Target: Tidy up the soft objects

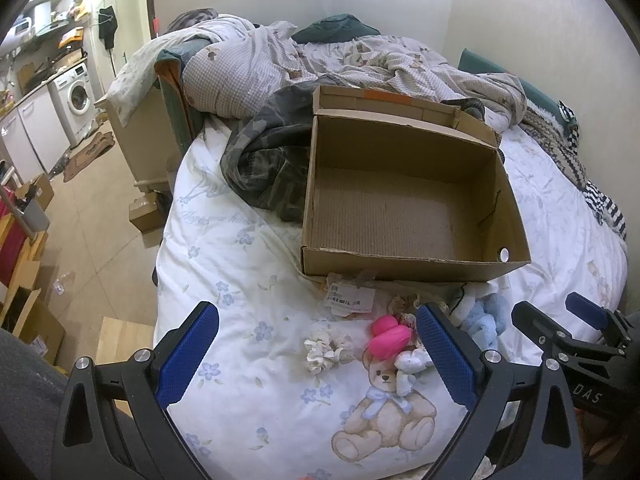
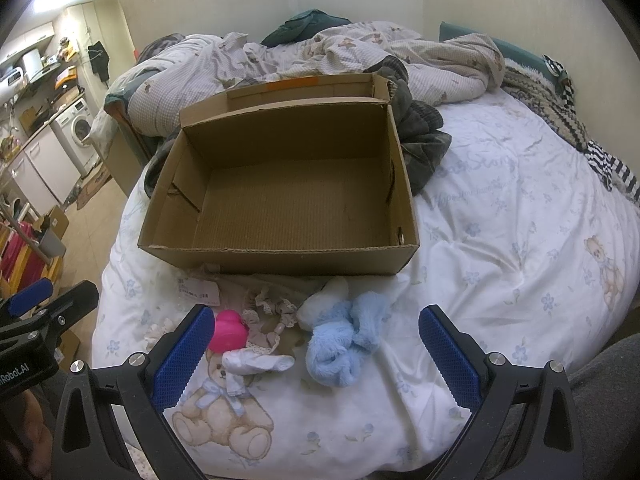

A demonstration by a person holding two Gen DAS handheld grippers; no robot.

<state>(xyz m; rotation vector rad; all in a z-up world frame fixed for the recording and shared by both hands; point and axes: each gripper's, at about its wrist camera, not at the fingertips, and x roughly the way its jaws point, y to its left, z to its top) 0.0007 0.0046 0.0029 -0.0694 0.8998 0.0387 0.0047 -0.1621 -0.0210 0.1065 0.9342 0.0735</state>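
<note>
Lived-in home, studio-type room: unmade bed (image 1: 248,264) with teddy-bear print duvet, rumpled checked bedding (image 1: 256,64) and clothes piled at the head. Kitchen/laundry strip along the left wall in the same room: front-load washing machine (image 1: 78,96), white cabinets (image 1: 30,136), cluttered shelves above (contents too small to tell). Tiled floor (image 1: 96,216), cardboard boxes scattered.

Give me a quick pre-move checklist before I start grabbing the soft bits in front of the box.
1. Cardboard box open, nothing inside: ok.
2. Left gripper open, holding nothing: ok.
3. Right gripper open, holding nothing: ok.
4. Blue fluffy item between the right gripper's fingers, unobstructed: ok.
5. Pink item separate from the lace trim beside it: cannot tell.
6. Paper tag clear of the soft items: ok.
</note>
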